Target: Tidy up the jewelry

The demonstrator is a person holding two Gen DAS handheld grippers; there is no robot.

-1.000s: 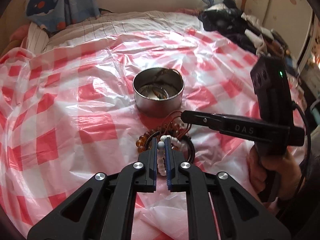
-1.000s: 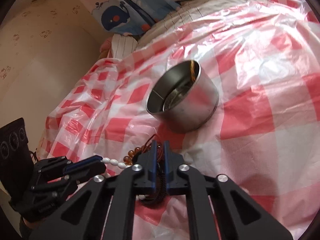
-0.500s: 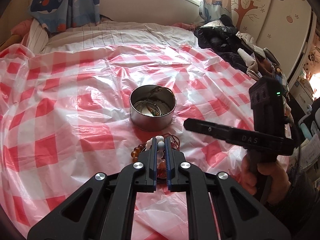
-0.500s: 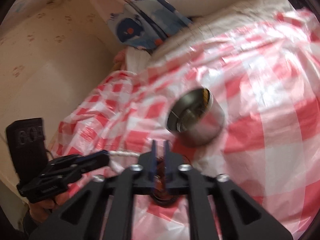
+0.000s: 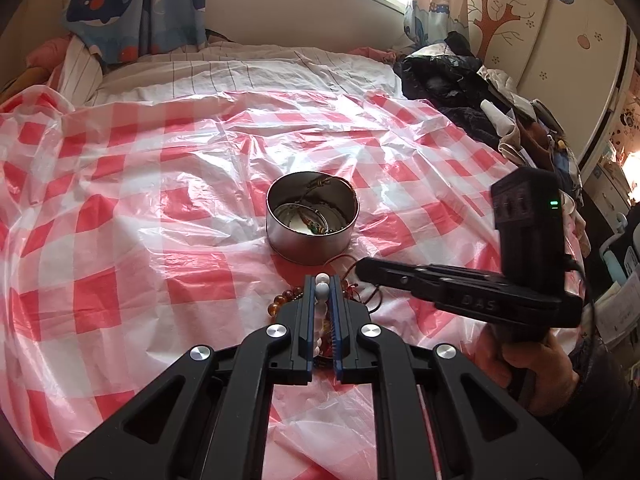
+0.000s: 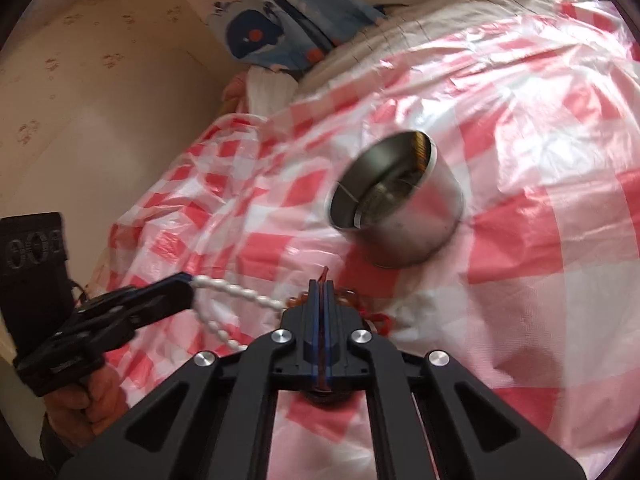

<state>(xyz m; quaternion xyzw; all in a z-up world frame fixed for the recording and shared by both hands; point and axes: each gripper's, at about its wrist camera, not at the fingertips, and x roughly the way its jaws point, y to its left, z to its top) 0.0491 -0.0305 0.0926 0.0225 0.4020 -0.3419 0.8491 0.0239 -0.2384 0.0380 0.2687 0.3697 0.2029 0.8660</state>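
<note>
At lower centre of the left wrist frame, my left gripper [image 5: 322,286] clamps a limp, light white bead strand [image 5: 322,289], best pinched mid-loop, while my right gripper [image 6: 320,286] is clenched on red cord [image 6: 325,273].

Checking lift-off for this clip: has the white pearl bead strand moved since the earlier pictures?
Yes. The white pearl bead strand, clamped in the left gripper, has risen off the red-checked plastic sheet, now hanging taut.

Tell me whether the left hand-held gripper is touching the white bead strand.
Touching. The left wrist view shows the white bead strand pinched between the left hand-held gripper fingers; the right wrist view shows it running straight from that gripper's tip.
</note>
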